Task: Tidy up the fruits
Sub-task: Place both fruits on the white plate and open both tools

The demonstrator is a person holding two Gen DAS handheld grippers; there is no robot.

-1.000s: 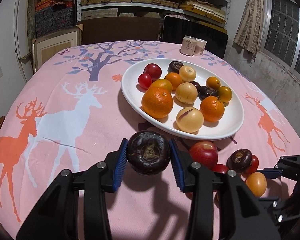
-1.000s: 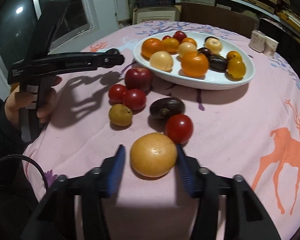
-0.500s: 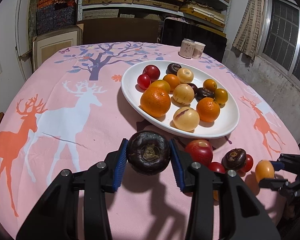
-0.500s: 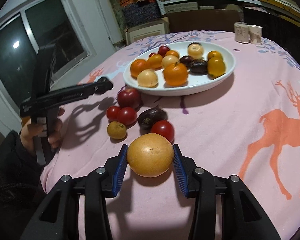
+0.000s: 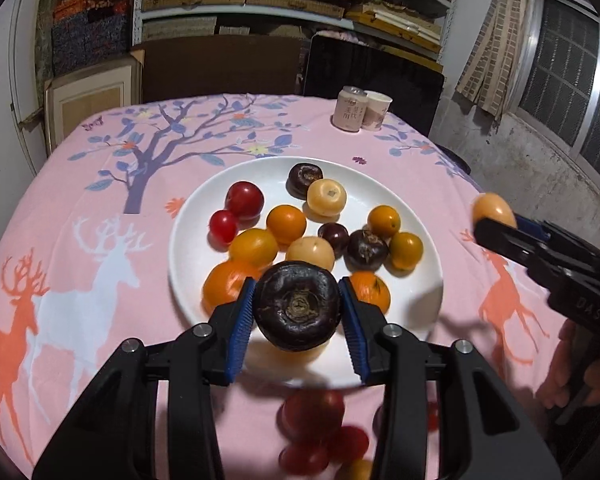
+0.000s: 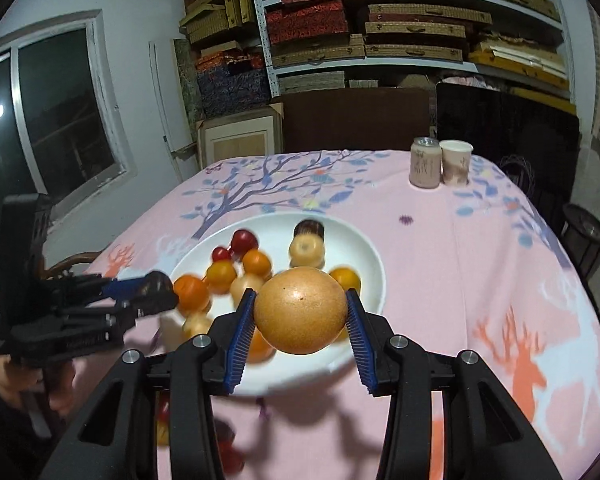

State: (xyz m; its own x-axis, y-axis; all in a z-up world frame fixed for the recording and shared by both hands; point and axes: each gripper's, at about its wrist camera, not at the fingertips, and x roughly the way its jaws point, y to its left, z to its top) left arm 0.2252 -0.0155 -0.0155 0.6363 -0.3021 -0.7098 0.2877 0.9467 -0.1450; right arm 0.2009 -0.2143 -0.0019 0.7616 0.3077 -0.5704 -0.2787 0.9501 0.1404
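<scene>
My left hand-held gripper (image 5: 298, 312) clamps the dark, soft-looking mangosteen (image 5: 297, 305) across its middle at lower centre, above the white plate (image 5: 188, 248); the right hand-held gripper (image 6: 300, 316) pinches a smooth yellow fruit (image 6: 300, 310) likewise.

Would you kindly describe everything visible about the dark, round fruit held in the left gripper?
The dark brown-purple round fruit is squat and slightly flattened, with glossy, faintly wrinkled skin and a dried, star-shaped brown calyx facing the camera. It is clamped between the blue ribbed pads of the left gripper, which press on its two sides. It hangs in the air over the near rim of the white oval plate of mixed fruit, touching nothing else.
</scene>
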